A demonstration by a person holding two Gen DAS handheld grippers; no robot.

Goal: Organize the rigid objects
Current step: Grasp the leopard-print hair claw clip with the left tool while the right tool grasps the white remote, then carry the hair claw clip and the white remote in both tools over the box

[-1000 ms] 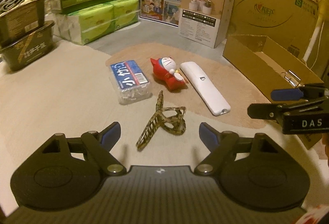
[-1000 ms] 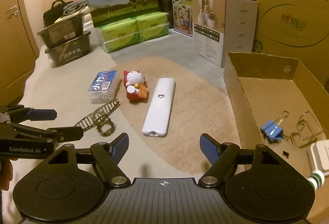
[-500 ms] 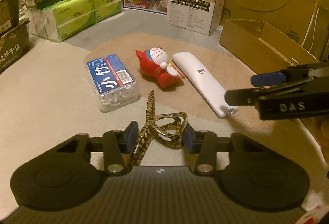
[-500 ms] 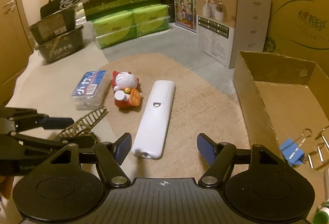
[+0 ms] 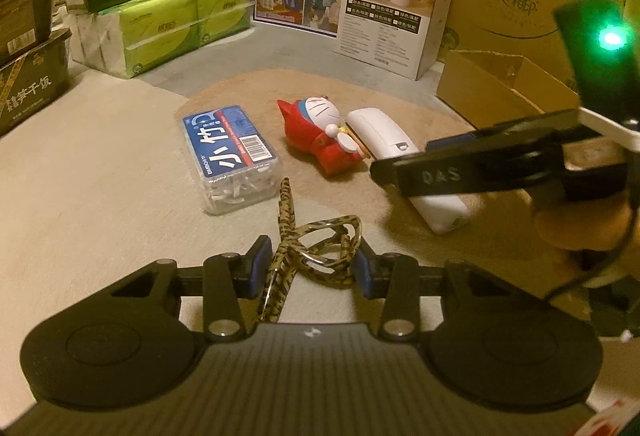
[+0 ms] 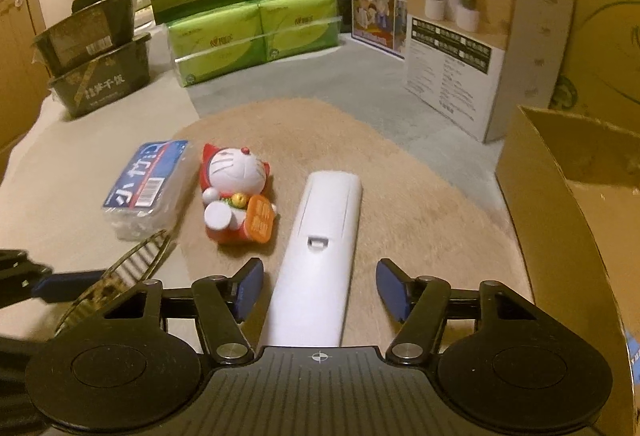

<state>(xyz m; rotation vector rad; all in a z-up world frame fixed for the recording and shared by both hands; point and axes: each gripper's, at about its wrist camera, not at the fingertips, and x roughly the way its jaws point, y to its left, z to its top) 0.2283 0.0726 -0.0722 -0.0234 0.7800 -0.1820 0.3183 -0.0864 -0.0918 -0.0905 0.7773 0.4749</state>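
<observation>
Leopard-print plastic hair claw sits right between our left tongs, and both blue pads press on its sides, so we have it clamped where it lies on the pale cloth surface. Over on the other side, our right tongs are closing around the long white remote control, which lies between the pads, though both pads are clear of it and nothing is gripped. Just left of the remote lies the red and white cat figurine, on its back on the round tan mat. Left of that rests the clear plastic box with the blue label. To the right stands the open brown cardboard box, its near wall just beside the mat.
</observation>
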